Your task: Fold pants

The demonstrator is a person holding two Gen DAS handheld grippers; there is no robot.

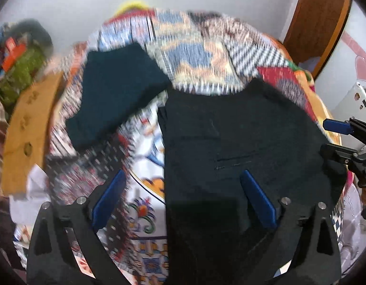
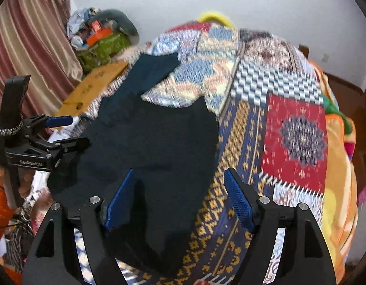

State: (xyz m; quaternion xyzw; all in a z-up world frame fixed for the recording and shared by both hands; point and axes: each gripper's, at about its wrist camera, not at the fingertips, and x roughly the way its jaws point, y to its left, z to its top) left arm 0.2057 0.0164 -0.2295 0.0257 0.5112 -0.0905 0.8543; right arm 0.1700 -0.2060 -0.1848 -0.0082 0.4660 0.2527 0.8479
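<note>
Two dark garments lie on the patchwork bedspread (image 2: 294,140): the black pants (image 1: 242,147) I am working on, spread through the centre and lower right of the left wrist view, and a teal folded piece (image 1: 116,95) in that view's upper left, just beside them. In the right wrist view the pants (image 2: 154,147) fill the centre and run down to the bottom edge.

My left gripper (image 1: 183,199) has its jaws wide apart, gripping nothing; one blue pad sits over the black cloth, the other over the bedspread. My right gripper (image 2: 183,199) is likewise spread and empty, its left pad above the pants, its right pad above the blue-and-gold patch. Both frames are blurred, so I cannot tell whether any pad touches fabric.

As I judge it, the fold is not finished and the next move is a pinch on an edge. The risks: black cloth hides its layers, so I could catch only the top one and drag it askew; I could pinch bedspread along with pants, since each gripper straddles the boundary; and uneven lifting between my hands would leave a crooked crease or nudge the teal piece.
</note>
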